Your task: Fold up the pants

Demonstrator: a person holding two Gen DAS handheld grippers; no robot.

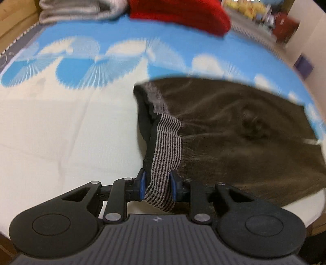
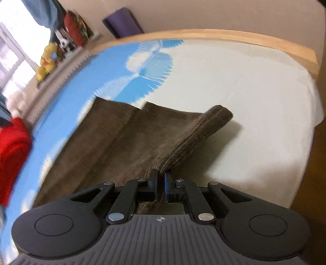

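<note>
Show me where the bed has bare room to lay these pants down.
Free: the white sheet left of the brown corduroy pants, and toward the wooden bed edge. Crowded: the far edge, with the red garment and grey folded cloth.

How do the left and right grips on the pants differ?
The left gripper pinches the striped waistband; the right gripper pinches the ribbed brown leg cuff. The left fingers stand wider apart around the thick band; the right sit nearly together. Both are shut on the same brown pants.
</note>
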